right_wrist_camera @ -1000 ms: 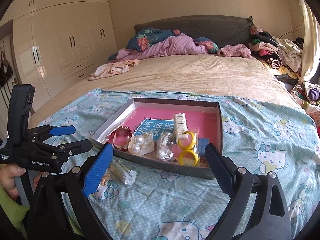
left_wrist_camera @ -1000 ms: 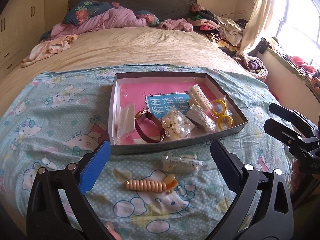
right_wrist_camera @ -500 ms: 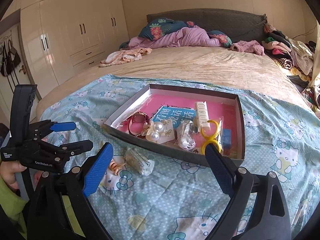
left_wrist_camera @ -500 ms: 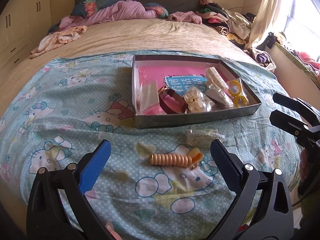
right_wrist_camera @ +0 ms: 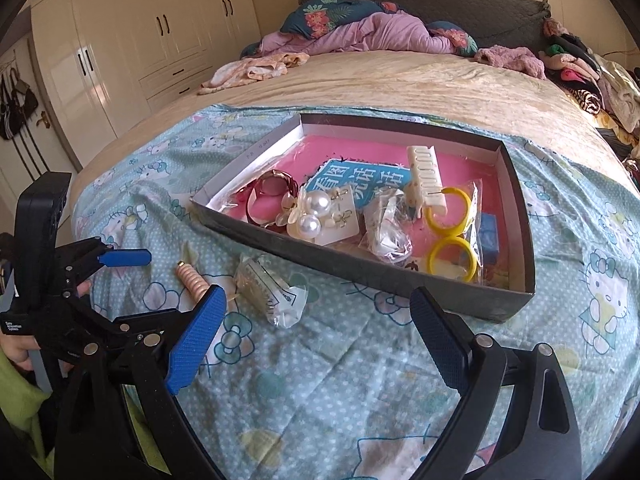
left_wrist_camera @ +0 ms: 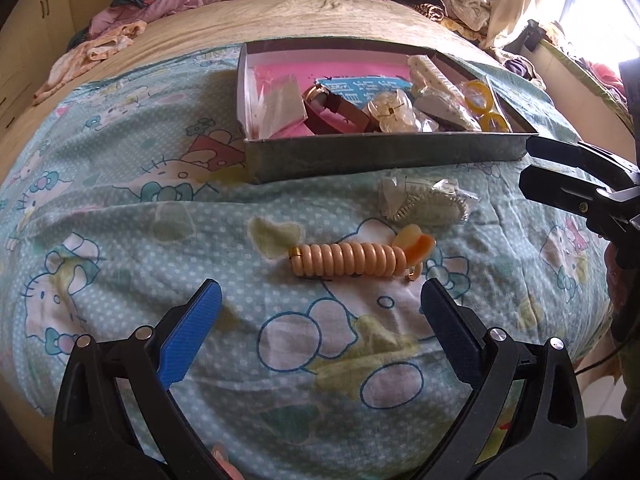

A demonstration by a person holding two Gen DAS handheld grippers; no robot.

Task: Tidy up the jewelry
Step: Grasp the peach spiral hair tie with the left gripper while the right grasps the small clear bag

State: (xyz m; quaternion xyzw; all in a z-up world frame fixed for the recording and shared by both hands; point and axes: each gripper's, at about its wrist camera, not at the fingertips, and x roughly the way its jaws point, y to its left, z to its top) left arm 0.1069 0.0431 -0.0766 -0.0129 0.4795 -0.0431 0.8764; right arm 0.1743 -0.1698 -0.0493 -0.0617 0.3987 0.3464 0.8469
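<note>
- The left wrist view is showing the whole peach coil bracelet [left_wrist_camera: 350,259] on the bed's blanket [left_wrist_camera: 120,184]; the right wrist view is hiding part of it behind a blue finger pad.
- The left gripper [left_wrist_camera: 320,304] is hovering low just short of the bracelet, fingers spread wide and holding nothing.
- The bracelet is lying crosswise, long axis left to right — its bow end pointing right, near a bagged item [left_wrist_camera: 424,200].
- The right gripper [right_wrist_camera: 316,312] is hanging above the blanket before the tray [right_wrist_camera: 400,276], fingers spread, empty.
</note>
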